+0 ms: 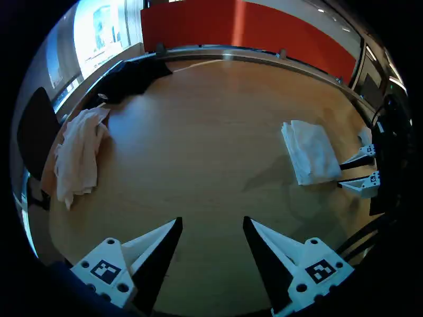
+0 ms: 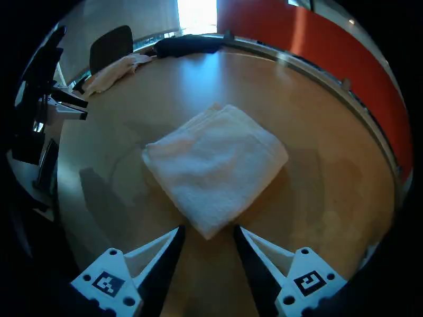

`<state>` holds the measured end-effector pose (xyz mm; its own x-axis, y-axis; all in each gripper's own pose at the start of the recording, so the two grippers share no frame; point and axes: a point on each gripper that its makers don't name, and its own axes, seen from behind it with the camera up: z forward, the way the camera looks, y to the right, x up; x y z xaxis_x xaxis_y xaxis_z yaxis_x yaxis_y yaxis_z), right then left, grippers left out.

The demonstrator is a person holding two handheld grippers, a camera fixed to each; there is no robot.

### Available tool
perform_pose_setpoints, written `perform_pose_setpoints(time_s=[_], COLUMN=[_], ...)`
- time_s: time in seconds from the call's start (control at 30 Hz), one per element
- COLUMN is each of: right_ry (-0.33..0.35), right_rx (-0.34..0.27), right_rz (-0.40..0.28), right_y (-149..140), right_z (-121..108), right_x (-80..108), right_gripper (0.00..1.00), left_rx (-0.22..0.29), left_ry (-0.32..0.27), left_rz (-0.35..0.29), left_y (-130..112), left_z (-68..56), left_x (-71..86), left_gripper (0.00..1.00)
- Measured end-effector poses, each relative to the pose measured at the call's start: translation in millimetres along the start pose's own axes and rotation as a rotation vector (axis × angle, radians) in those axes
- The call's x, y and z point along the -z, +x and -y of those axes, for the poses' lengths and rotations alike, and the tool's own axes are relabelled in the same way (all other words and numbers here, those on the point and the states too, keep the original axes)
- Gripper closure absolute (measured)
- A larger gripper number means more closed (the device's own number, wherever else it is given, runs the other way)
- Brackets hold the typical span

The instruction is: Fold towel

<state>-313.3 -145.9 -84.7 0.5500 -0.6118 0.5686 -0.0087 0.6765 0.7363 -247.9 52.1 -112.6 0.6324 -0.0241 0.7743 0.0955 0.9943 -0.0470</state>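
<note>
At the left of the left gripper view a crumpled pale heap (image 1: 79, 153) lay loose, probably waiting its turn. The left gripper (image 1: 212, 221) hung over the smooth wood table (image 1: 211, 137), jaws spread and empty. At right the towel (image 1: 312, 153) lay folded into a thick terry square and looked done. The right gripper (image 2: 209, 228) stood spread at its near corner, pinching nothing

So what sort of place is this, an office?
Probably an office or meeting room: a large wooden table with a red partition along its far edge, a dark chair, and a bright window.
</note>
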Motion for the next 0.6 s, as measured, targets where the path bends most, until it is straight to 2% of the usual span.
perform_pose_setpoints(time_s=[0.3,0.5,0.6], right_ry=[-0.013,-0.014,-0.016], right_rx=[0.01,0.014,0.017], right_rz=[-0.003,-0.006,-0.011], right_y=[-1.9,-3.1,-2.7], right_z=[-3.0,-2.5,-1.7], right_x=[1.6,2.6,1.9], right_gripper=[0.63,0.77,0.89], left_rx=[-0.002,-0.003,0.0], left_ry=[-0.003,-0.002,-0.002], left_rz=[0.0,-0.003,-0.002], left_y=[-1.0,-1.0,-2.0], left_z=[-0.7,-1.3,-1.8], left_x=[0.3,1.5,2.0], left_gripper=[0.15,0.16,0.16])
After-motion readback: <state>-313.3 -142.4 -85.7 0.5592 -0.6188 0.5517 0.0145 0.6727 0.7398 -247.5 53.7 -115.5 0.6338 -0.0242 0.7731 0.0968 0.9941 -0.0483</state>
